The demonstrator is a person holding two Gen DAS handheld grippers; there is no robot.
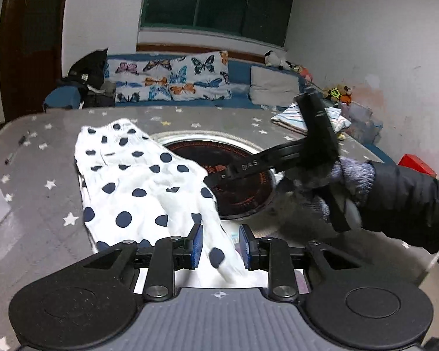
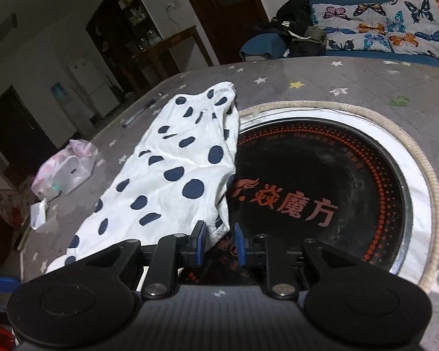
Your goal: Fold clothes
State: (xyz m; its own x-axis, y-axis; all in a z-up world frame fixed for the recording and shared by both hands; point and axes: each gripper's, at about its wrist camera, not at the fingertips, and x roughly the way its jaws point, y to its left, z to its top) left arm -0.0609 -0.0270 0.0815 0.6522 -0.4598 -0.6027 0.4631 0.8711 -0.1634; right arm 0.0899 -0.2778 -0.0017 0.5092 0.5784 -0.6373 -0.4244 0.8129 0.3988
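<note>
The dotted cloth (image 1: 143, 181) lies on the bench (image 1: 38, 204), left of the round black hob (image 2: 322, 193) set into the bench top, with its right edge draped over the hob's rim. Its near end is cut off behind the body of the left tongs (image 1: 221, 245), so how far it reaches cannot be told. In the left view a fold of the cloth runs up between the blue pads (image 1: 197, 241), which stand apart with a gap on either side; whether they touch the fabric is unclear. The right tongs (image 2: 218, 244) hang over the near edge of the hob, jaws narrowly parted, with a corner of the cloth just beside the left pad, and hold nothing. The right hand (image 1: 348, 181), gloved, is blurred. A folded striped garment (image 1: 307, 118) sits beyond the hob, partly hidden by the right tongs.
</note>
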